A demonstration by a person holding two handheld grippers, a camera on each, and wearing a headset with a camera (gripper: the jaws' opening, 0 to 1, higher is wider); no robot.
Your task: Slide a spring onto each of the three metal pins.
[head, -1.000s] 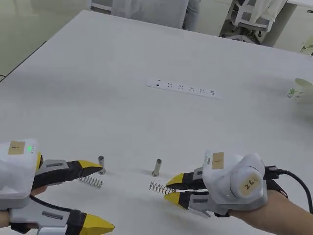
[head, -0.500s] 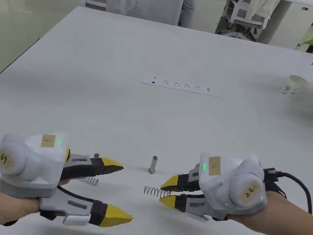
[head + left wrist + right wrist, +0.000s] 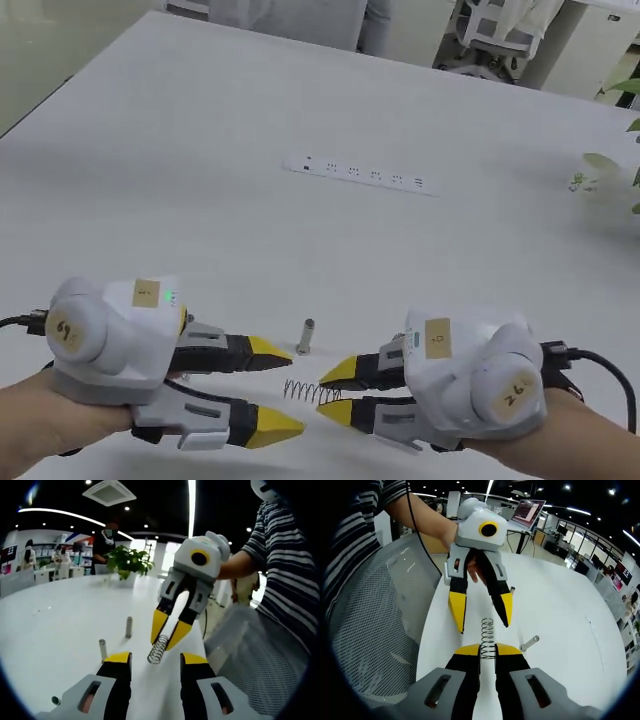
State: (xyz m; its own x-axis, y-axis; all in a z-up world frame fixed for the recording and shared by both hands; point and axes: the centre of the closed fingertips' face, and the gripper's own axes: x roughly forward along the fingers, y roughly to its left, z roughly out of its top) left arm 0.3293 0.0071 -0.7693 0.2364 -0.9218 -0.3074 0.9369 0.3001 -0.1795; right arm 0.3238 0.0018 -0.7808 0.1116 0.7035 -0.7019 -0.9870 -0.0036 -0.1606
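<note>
Right gripper (image 3: 335,392): its two yellow fingers are squeezed shut on one end of the spring.
Spring (image 3: 303,391): it sticks straight out past the right fingertips. Its loose end points into the gap between the left fingers. It is not on any pin.
Left gripper (image 3: 285,388): its fingers are spread wide apart and hold nothing. It faces the right gripper, tip to tip, very near. I cannot tell if the spring's loose end touches a left finger.
Near pin (image 3: 103,649): it stands up straight on the table. In the left gripper view it is just outside the left-hand finger, beside its tip. It is bare.
Far pin (image 3: 128,627): it stands up a bit past the left fingertips, off to the same side, near the right gripper's tips. It is bare too.
Table (image 3: 200,150): white and flat, under both grippers.
Power strip (image 3: 360,173): a long white bar lying well past all the fingertips, far across the table.
</note>
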